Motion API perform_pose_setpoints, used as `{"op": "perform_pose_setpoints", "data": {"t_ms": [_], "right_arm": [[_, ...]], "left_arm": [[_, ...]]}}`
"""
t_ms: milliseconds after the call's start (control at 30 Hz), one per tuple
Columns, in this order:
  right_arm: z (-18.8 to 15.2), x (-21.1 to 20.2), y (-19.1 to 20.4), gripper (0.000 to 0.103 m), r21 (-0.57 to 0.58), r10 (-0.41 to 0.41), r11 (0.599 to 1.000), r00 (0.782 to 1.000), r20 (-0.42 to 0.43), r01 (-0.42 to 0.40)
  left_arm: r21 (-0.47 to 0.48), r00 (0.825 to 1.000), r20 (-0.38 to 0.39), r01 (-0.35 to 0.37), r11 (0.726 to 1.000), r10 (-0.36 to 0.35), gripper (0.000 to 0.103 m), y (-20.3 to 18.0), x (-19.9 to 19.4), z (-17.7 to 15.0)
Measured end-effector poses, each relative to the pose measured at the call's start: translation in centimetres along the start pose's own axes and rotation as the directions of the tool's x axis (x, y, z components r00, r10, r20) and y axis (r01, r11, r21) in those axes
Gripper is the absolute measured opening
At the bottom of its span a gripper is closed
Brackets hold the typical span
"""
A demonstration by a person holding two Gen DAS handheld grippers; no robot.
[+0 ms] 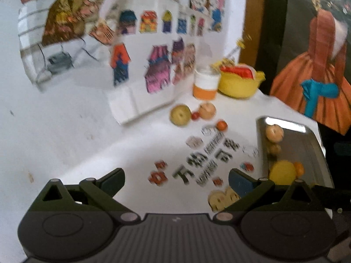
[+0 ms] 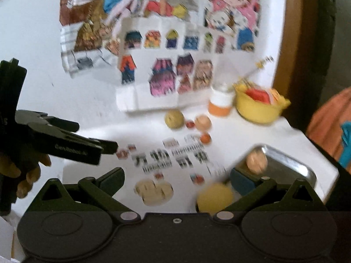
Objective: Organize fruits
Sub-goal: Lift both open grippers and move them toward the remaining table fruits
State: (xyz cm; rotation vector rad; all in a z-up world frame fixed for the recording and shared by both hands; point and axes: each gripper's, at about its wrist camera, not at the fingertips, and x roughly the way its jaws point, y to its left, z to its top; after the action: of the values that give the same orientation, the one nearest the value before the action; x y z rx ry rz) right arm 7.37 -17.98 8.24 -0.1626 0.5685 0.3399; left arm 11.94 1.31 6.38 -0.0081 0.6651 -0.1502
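Green-yellow pear (image 1: 180, 115) sits far across the table (image 1: 65, 131) beside the small fruits, well apart from the steel tray (image 1: 311, 144). Both tools, left tool (image 1: 176, 180) and right tool (image 2: 177, 180), gape empty; it looks firm, smooth and roll-prone, so grip its widest middle.

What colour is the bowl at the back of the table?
Yellow. The bowl shows best in the left wrist view, beside a white and orange container.
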Motion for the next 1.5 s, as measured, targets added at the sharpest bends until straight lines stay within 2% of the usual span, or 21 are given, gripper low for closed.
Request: {"op": "perform_pose_setpoints", "data": {"t_ms": [167, 333, 600, 733, 1033, 1267, 1500], "right_arm": [[4.3, 1.4, 0.1, 0.102, -0.044, -0.011, 0.999, 0.997, 0.082, 0.015], [7.8, 3.1, -1.7, 0.102, -0.002, -0.026, 1.000, 0.989, 0.146, 0.026], [10.2, 7.0, -5.3, 0.102, 0.040, -0.049, 0.998, 0.988, 0.148, 0.044], [10.0, 9.0, -6.8, 0.102, 0.029, -0.067, 0.998, 0.989, 0.132, 0.064], [8.6, 14.0, -9.9, 0.102, 0.060, -0.055, 0.997, 0.997, 0.049, 0.052], [6.5, 17.8, -10.6, 0.102, 0.078, -0.029, 0.996, 0.999, -0.038, 0.032], [4.7, 21.0, -10.8, 0.102, 0.094, -0.003, 0.995, 0.995, -0.104, 0.013]], "left_arm": [[0.005, 0.998, 0.060, -0.013, 1.000, 0.013, 0.102, 1.0, 0.2, 3.0], [0.002, 0.994, 0.106, -0.037, 0.999, 0.037, 0.102, 1.8, 1.1, 6.1], [-0.021, 0.991, 0.123, -0.058, 0.998, 0.060, 0.103, 2.0, 4.8, 9.3], [-0.032, 0.993, 0.105, -0.051, 0.998, 0.054, 0.103, 1.5, 6.9, 10.3], [-0.014, 0.998, 0.044, -0.041, 0.999, 0.042, 0.103, -0.6, 11.8, 10.7], [-0.005, 1.000, -0.004, -0.027, 1.000, 0.027, 0.102, -1.3, 15.4, 10.1], [-0.035, 0.999, -0.054, -0.007, 0.999, 0.006, 0.102, -1.0, 18.7, 9.1]]}}
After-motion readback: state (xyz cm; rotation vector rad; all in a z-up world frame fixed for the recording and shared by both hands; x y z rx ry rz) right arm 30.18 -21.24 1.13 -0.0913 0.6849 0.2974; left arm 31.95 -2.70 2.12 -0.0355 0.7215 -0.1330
